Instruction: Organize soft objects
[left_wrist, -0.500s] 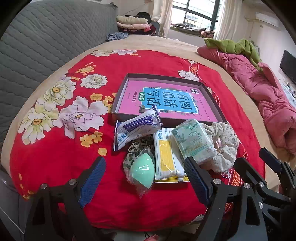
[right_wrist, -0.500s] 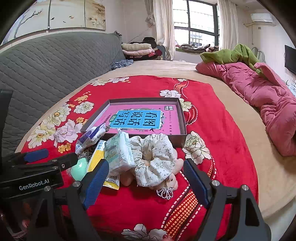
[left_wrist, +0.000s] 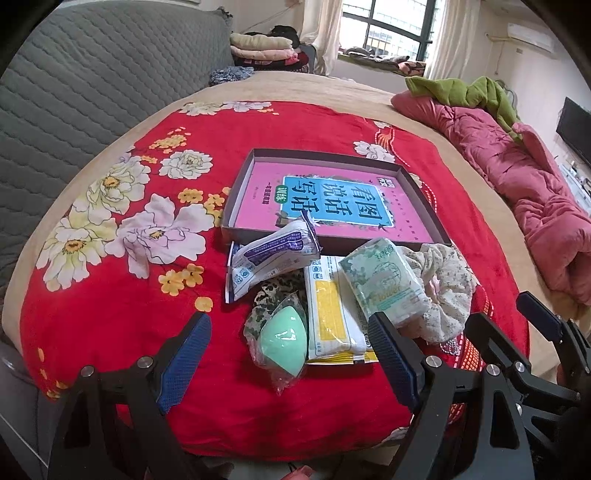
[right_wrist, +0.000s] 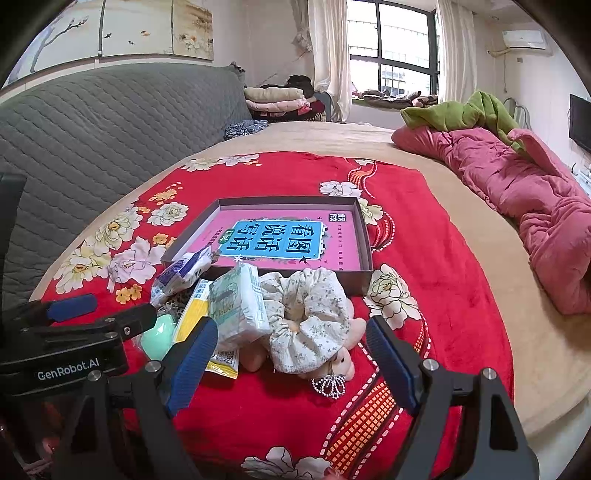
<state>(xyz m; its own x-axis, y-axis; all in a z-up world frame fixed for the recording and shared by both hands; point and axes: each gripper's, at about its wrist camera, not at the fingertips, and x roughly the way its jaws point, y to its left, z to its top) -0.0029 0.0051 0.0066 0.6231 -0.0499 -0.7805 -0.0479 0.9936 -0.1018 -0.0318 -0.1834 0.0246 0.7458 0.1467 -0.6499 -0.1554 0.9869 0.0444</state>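
A: Where do the soft things lie?

B: In a heap on the red flowered blanket (left_wrist: 110, 325) spread over the bed, just in front of the shallow box (left_wrist: 236, 192) with a pink book (left_wrist: 332, 206) in it. From the left side: a white and purple packet (left_wrist: 273, 254) leaning at the box's near wall, a green sponge in a clear bag (left_wrist: 282, 341) closest to the bed's edge, a flat yellow and white pack (left_wrist: 330, 314), a pale green tissue pack (left_wrist: 384, 282), and a cream flowered scrunchie (left_wrist: 448, 291).

A: And the left tongs (left_wrist: 290, 363)?

B: Spread wide, holding nothing. The green sponge sits right between the two blue pads, a little ahead of them, untouched. The right-hand pad overlaps the near corner of the yellow pack in view; I can't tell whether it touches.

A: The right tongs (right_wrist: 291, 354)?

B: Also wide and empty. In their own camera, the scrunchie (right_wrist: 310, 321) lies between the fingers, resting on a pinkish plush toy (right_wrist: 347, 363) with a sparkly hair clip (right_wrist: 328, 386) in front. The tissue pack (right_wrist: 238, 302) stands just above the left finger (right_wrist: 192, 363).

A: Do the two tongs meet?

B: They hover side by side, close together, apart. The left one (right_wrist: 70, 308) shows at the left edge of the right camera.
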